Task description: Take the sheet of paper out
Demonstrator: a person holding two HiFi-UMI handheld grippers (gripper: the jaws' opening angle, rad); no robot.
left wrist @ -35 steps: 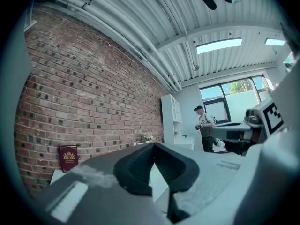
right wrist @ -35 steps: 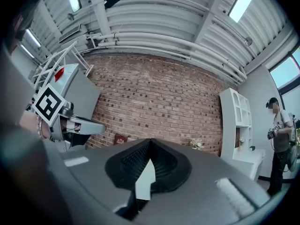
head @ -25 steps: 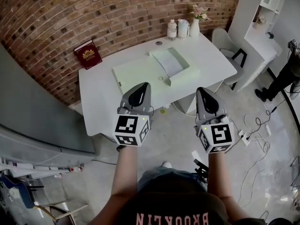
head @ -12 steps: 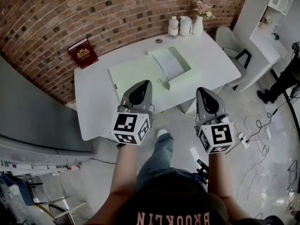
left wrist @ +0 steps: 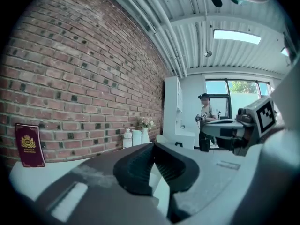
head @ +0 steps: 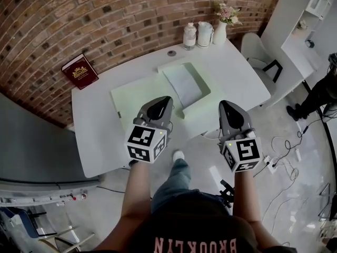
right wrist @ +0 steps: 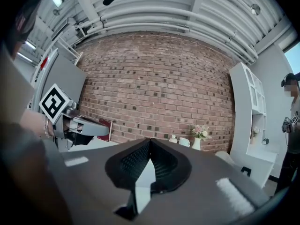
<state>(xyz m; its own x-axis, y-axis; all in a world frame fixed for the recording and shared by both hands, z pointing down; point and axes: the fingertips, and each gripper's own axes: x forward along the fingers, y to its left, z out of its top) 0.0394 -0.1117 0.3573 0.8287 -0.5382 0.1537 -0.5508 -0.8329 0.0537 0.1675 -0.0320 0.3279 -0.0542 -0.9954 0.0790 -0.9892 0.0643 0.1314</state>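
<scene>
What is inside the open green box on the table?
A white sheet lies in the box. Anything under the sheet is covered.

Closed, empty left claw [left wrist: 153, 145] before brick wall [left wrist: 89, 74], red book [left wrist: 29, 144]

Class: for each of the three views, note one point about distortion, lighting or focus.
Head view: fisheye bows the brick wall and the white table; light is even, detail sharp. Left gripper view: black corners, the ceiling light panel glares, the shut left gripper near the lens looks soft. Right gripper view: brick courses arch; the shut right gripper is soft.
</scene>
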